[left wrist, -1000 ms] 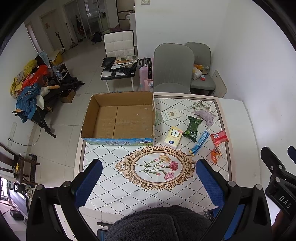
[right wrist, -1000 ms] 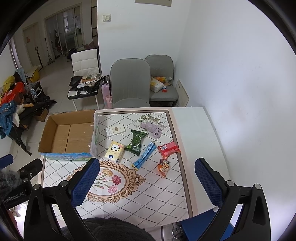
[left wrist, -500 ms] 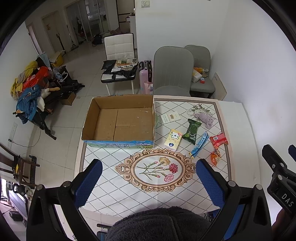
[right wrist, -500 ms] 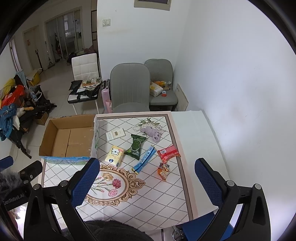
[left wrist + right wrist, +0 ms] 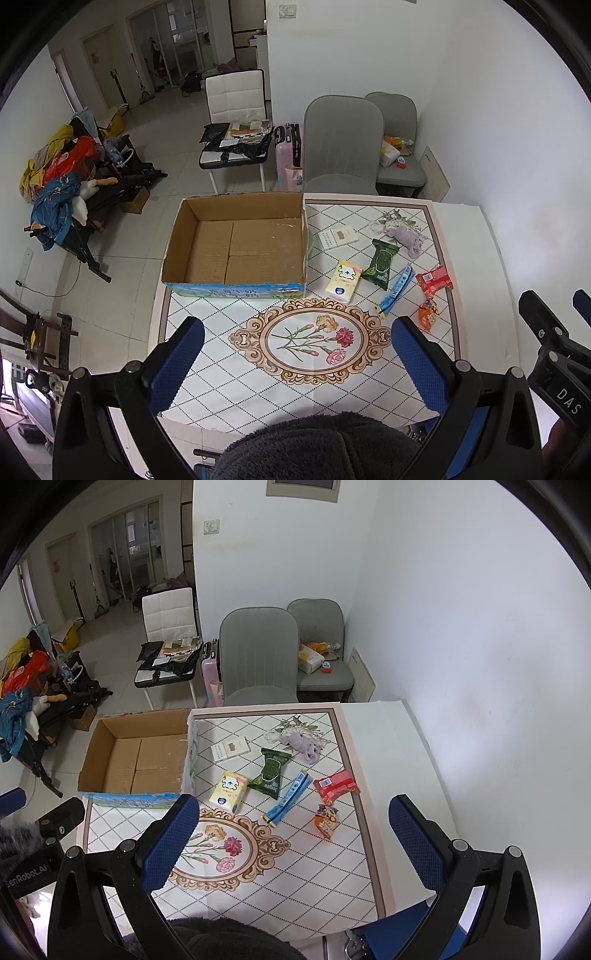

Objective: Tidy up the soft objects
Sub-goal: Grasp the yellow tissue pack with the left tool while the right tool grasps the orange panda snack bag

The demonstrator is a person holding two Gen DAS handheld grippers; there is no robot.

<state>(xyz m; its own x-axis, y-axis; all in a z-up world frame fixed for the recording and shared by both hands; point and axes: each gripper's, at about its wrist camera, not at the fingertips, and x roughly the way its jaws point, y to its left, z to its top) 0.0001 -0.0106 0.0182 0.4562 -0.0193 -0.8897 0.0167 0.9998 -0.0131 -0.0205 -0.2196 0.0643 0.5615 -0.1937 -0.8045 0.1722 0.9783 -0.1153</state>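
Note:
An empty cardboard box (image 5: 236, 240) (image 5: 136, 757) stands on the left of the table. Right of it lie a yellow tissue pack (image 5: 343, 281) (image 5: 229, 789), a green wipes pack (image 5: 380, 263) (image 5: 271, 773), a blue tube (image 5: 396, 290) (image 5: 288, 801), a red packet (image 5: 434, 280) (image 5: 336, 783), an orange snack bag (image 5: 426, 314) (image 5: 325, 821), a purple soft cloth (image 5: 406, 238) (image 5: 304, 743) and a white flat box (image 5: 338, 237) (image 5: 229, 749). My left gripper (image 5: 295, 354) is open and empty, high above the table's near side. My right gripper (image 5: 291, 834) is open and empty, also high up.
The table (image 5: 469, 236) has a tiled cloth with a flower medallion (image 5: 310, 341). Two grey chairs (image 5: 341, 140) stand behind it by the white wall. A white chair (image 5: 236, 110) and a clothes pile (image 5: 55, 177) stand on the floor at left.
Both grippers have risen and drawn back, so the table and its objects look smaller and farther. Nothing on the table moved. Both grippers stay open.

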